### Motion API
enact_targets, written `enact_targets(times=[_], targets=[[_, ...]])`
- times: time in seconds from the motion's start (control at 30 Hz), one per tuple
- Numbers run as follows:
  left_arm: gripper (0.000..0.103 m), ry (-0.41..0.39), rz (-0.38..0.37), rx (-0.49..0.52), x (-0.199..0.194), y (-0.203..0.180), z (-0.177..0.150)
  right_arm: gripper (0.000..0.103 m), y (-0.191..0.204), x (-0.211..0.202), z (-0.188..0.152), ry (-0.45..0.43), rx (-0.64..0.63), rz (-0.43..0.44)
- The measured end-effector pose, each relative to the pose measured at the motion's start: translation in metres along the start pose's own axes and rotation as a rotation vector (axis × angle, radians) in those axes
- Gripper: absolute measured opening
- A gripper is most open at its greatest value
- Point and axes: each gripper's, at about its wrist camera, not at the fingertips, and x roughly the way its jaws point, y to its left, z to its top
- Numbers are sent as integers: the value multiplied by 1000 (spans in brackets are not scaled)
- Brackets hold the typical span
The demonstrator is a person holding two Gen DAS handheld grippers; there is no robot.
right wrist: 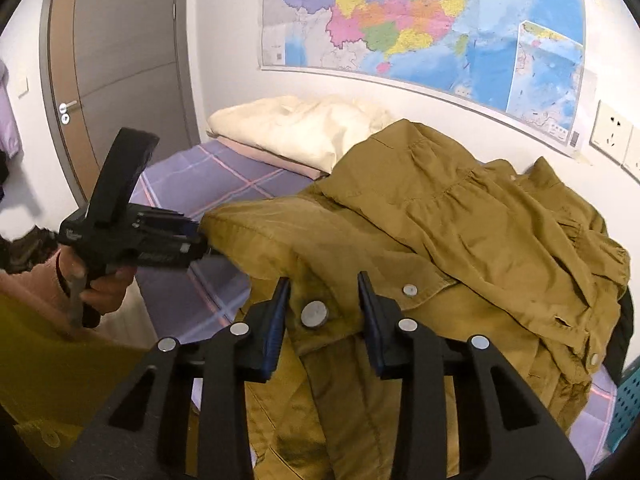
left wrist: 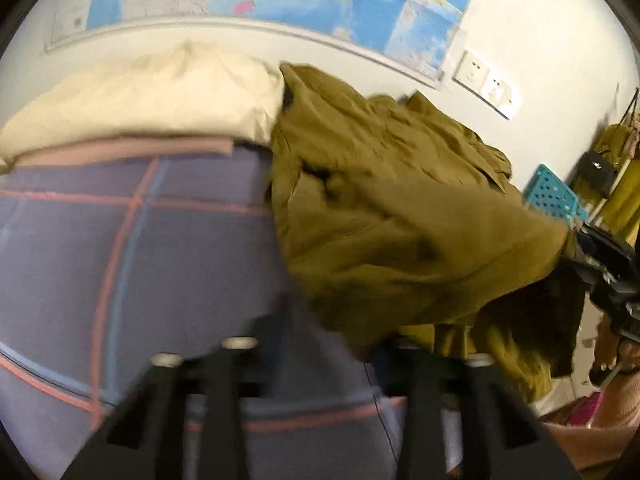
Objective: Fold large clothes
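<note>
1. Jacket [right wrist: 420,232], olive-brown, lies crumpled on a purple plaid bedsheet [right wrist: 224,184], spreading ahead of and below the right gripper [right wrist: 324,320].
2. Right gripper: jaws stand parted, one to each side of a fold of the jacket's front edge. A metal snap button [right wrist: 315,314] sits between the blue-lined fingers [right wrist: 276,320]. Fabric fills the gap, but the pads do not visibly press it; not clamped.
3. A second snap [right wrist: 409,290] lies on the placket just beyond the right finger.
4. Left gripper [right wrist: 200,246], seen from the right wrist view, sits ahead and to the left of the right gripper, held in the person's hand [right wrist: 100,292]. Its tip meets the jacket's left end, and the cloth there is drawn out toward it; jaws appear closed on that end.
5. Left wrist view is motion-blurred. The jacket [left wrist: 400,208] hangs ahead and to the right of the left claw's fingers [left wrist: 240,360], draping over the right finger; grip itself is not readable there.
6. Beyond the jacket: cream bedding [right wrist: 304,128] folded at the bed's far end, against the wall under a map [right wrist: 420,20].
7. Teal perforated basket [left wrist: 554,192] sits at the jacket's far right edge.
</note>
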Motion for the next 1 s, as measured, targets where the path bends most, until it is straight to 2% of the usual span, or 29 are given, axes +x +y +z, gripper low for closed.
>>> enact_targets(times=[0.03,0.1,0.2,0.23,0.27,0.33,0.43,0.47,0.5,0.53,0.6,0.67,0.73,0.77,0.8,0.83,0.93,0.97,1.0], targets=[[16,-13,44,40,-9,-4,4,34,-1,2,1,1,11,12],[5,-38,97,89,-34,-9,11,34,-2,3,2,-7,21,11],[6,-90,113,132,-80,-5,21,36,-6,2,4,-31,58,62],[6,-95,130,152,-89,-5,20,37,-5,2,4,-30,60,81],[6,-85,184,181,-91,-7,17,37,2,8,2,-14,33,97],[6,-25,272,253,-83,-12,6,38,15,19,-3,19,-12,77],[8,102,421,379,-54,-17,-21,41,28,44,-19,116,-47,106],[10,156,503,438,-38,-17,-34,39,29,51,-25,141,-50,107],[11,173,524,450,-33,-15,-41,34,29,54,-29,152,-40,114],[13,189,515,435,-30,-10,-46,33,27,55,-30,153,-32,115],[14,191,448,347,-28,1,-43,28,20,49,-28,119,-1,110],[35,136,331,232,-38,16,-35,28,12,39,-20,72,26,103],[46,92,334,168,-40,28,-28,29,8,34,-15,49,35,96],[46,92,332,150,-38,33,-27,31,7,34,-14,46,44,104],[46,99,333,139,-35,36,-27,43,8,34,-13,50,48,120],[46,103,337,132,-32,38,-28,60,11,36,-15,59,44,143],[45,120,366,164,-22,37,-38,61,33,42,-23,87,-60,139],[43,121,377,188,-20,34,-41,60,44,49,-28,117,-122,106],[34,103,393,210,-21,28,-42,53,48,54,-31,135,-145,85]])
